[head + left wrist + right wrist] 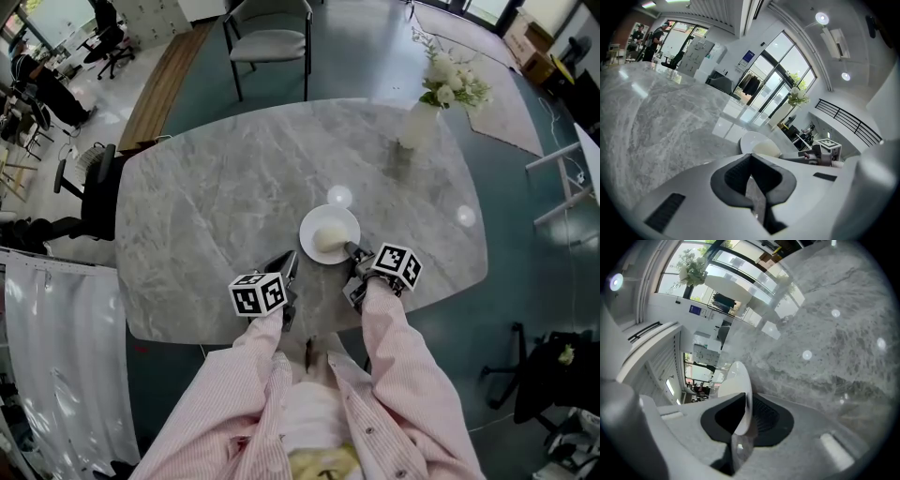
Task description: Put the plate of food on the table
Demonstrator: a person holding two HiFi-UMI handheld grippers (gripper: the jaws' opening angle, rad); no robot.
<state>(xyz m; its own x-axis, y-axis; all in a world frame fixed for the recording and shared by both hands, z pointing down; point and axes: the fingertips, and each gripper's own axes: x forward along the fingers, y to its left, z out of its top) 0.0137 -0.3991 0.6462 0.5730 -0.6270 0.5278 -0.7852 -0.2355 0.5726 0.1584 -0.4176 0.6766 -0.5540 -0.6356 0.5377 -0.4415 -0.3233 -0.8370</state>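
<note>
A white plate [328,234] with a pale mound of food [331,240] lies flat on the grey marble table [216,206], near its front edge. My right gripper [352,249] reaches the plate's near right rim. In the right gripper view the plate's rim [738,380] stands between the jaws of my right gripper [746,403], with a thin gap on the ribbed pad's side. My left gripper [290,262] hovers just left of the plate, shut and empty. The left gripper view looks past my left gripper [751,159] to the plate [751,139] and the right gripper [820,153].
A vase of white flowers [424,117] stands at the table's far right. A grey chair [267,42] and a wooden bench [164,84] lie beyond the table. A black office chair [94,192] sits by its left edge.
</note>
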